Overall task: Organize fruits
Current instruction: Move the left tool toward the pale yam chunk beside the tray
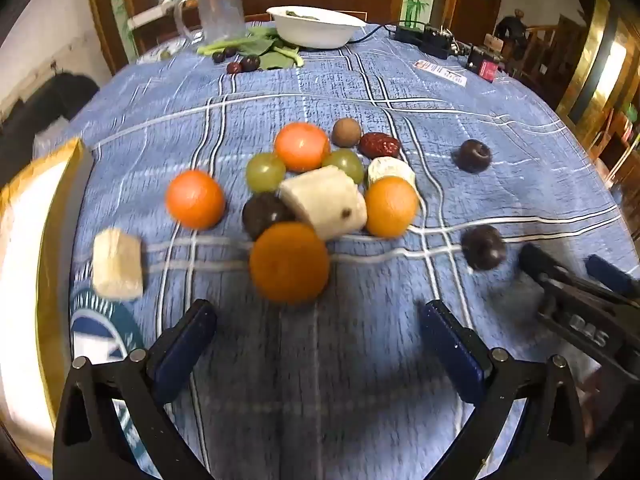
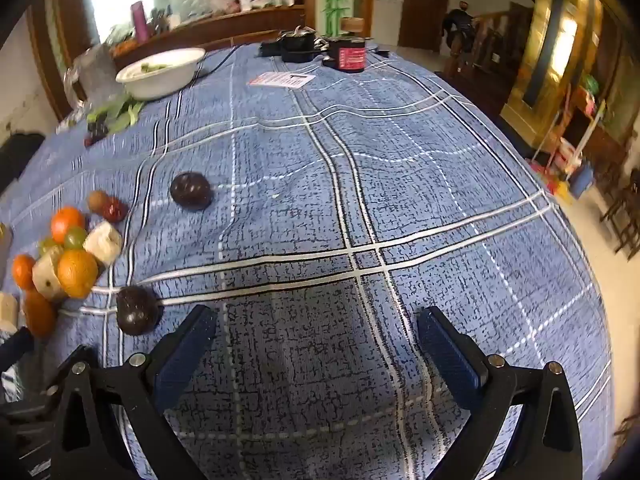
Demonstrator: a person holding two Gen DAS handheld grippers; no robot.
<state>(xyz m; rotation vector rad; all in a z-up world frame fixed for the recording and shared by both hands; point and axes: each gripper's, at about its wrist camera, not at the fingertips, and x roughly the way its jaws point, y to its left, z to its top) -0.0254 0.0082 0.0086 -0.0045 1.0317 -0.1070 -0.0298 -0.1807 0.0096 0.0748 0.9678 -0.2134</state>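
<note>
My left gripper (image 1: 318, 316) is spread wide with nothing between its blue pads, tilted down over a blue plaid tablecloth (image 1: 360, 380). Just beyond its tips sits an orange fruit (image 1: 289, 262), blurred, at the near edge of a tight cluster. Touching or close behind it are a dark plum (image 1: 264, 213) and a pale cut chunk (image 1: 325, 201), with another orange (image 1: 391, 207) at the chunk's right. Farther back in the cluster are two green grapes (image 1: 265, 172), a third orange (image 1: 302, 146), a second pale piece (image 1: 390, 170), a round brown fruit (image 1: 346, 132) and a wrinkled red date (image 1: 379, 145). A fourth orange (image 1: 195, 199) sits slightly apart on the left, and a lone pale chunk (image 1: 117, 264) lies farther left, beside a gold-rimmed tray (image 1: 44, 216). My right gripper (image 2: 316, 320) is also spread wide and empty, over bare cloth. A dark plum (image 2: 137, 310) lies just beside its left finger, another plum (image 2: 191, 191) well beyond, alone. At the table's far end are a white bowl (image 2: 160, 74), green leaves (image 1: 268, 50) with small dark fruits beside them, and black devices (image 2: 320, 50).
</note>
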